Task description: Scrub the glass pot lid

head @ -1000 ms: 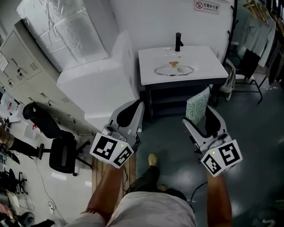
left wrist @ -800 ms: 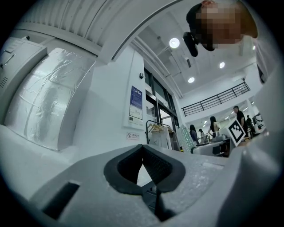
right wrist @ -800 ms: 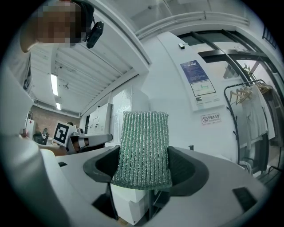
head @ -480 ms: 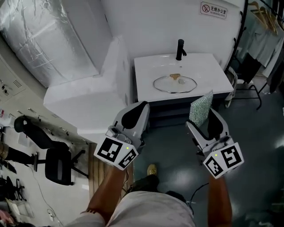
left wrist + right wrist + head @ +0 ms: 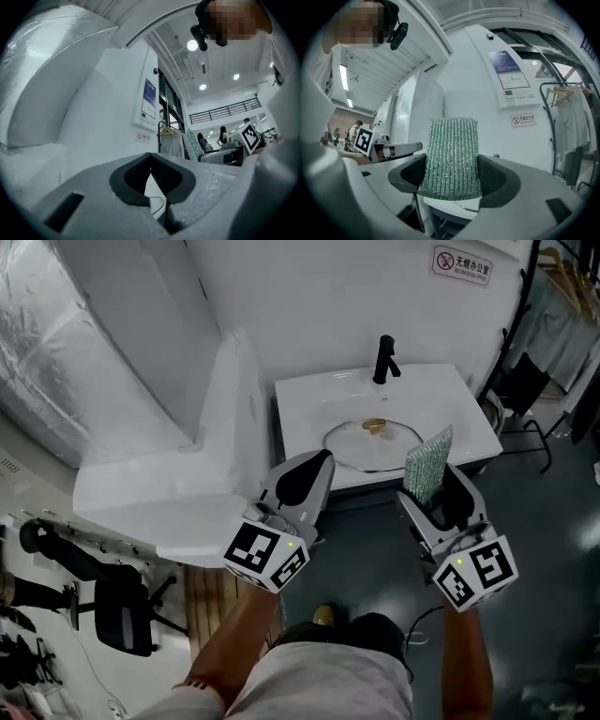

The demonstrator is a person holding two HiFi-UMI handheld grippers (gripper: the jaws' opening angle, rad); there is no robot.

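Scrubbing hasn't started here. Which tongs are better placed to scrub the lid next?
Right. The right tongs grip the green scrub pad, and the glass lid lies in the basin ahead of them. The left tongs are shut and empty; they could probably only steady the lid.

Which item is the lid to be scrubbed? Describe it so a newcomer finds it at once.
Find the white sink against the back wall, with a black faucet at its rear. The lid lies flat before the faucet: the only clear round disc there, metal-rimmed, with a gold knob.
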